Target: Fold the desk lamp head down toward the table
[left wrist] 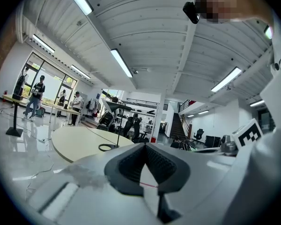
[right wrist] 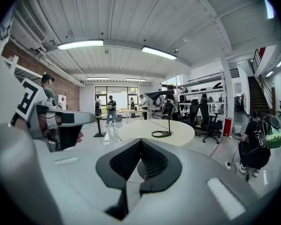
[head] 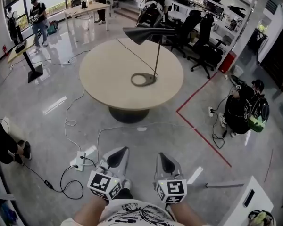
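Our left hand-held gripper [head: 121, 152] and right hand-held gripper [head: 163, 157] are clenched empty, the lamp [head: 157, 55] upright on the bench [head: 104, 81] well ahead; we could tip it by pressing its head [head: 144, 33] too hard.

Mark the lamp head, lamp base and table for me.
lamp head [head: 145, 34]: head view, middle of the black shade.
lamp base [head: 152, 77]: head view, ring's right side near the stem.
table [head: 108, 74]: head view, bare top left of the base.

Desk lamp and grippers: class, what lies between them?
Head view: grey floor crossed by a white cable, then the round table and its near edge, before the desk lamp.
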{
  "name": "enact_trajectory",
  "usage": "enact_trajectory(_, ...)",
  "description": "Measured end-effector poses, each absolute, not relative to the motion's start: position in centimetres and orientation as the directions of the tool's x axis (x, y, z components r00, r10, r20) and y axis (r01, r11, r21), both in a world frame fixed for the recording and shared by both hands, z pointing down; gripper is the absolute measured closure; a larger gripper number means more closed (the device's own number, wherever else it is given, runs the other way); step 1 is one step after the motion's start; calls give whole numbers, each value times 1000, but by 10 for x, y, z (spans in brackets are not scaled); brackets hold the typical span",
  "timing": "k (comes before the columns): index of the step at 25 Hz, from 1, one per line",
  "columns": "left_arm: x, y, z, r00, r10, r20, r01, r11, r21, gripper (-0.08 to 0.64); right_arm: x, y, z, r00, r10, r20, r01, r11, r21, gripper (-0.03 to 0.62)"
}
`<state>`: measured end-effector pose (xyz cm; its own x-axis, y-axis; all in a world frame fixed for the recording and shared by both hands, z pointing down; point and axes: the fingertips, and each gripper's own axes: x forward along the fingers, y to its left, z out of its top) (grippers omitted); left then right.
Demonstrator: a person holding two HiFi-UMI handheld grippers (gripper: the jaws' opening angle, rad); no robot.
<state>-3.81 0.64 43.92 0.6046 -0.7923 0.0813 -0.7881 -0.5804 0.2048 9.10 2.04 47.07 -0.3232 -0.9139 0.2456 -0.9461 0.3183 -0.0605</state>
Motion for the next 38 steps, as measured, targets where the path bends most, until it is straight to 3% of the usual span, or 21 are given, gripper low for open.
enact_trajectory(14,-43,-105,427,600,-796,76,-799,-593,100,554,91,-102,466,-278,-934,225,-960,269,-72,583)
enact_trajectory(28,-25,-259,406,442,-897,28,-893,-437,108,554,106,-275,447,-466,-864,190,-884,466,-48,583)
enact_trajectory(38,-24,-325,394,358,-933,14,-929,-355,103,554,124,-364,430,-506,-845,174,-861,507,-46,583)
